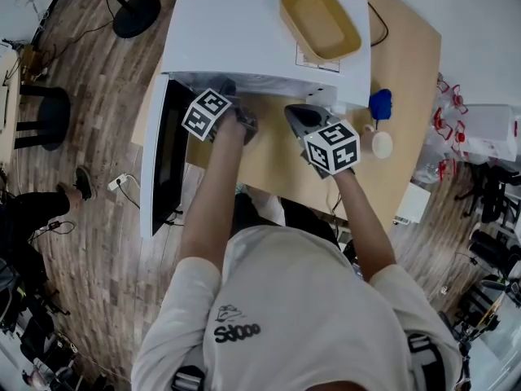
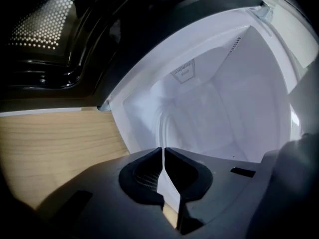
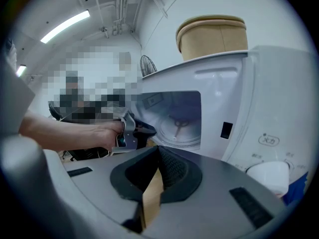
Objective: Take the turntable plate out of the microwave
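The white microwave (image 1: 244, 31) stands on the wooden table (image 1: 269, 161) with its door (image 1: 163, 161) swung open to the left. Inside, the clear glass turntable plate (image 3: 183, 129) lies on the cavity floor. My left gripper (image 2: 163, 151) reaches into the opening, and its jaws are shut on the near rim of the plate (image 2: 160, 126). The right gripper view shows the left gripper's tips (image 3: 148, 130) at that rim. My right gripper (image 3: 158, 151) hovers in front of the opening, shut with nothing held; the head view shows it (image 1: 297, 116) right of the left gripper (image 1: 244, 122).
A tan oval dish (image 1: 320, 21) sits on top of the microwave. A blue object (image 1: 380, 103) and a white cup (image 1: 381, 143) stand on the table to the microwave's right. The control panel (image 3: 271, 148) is beside the cavity.
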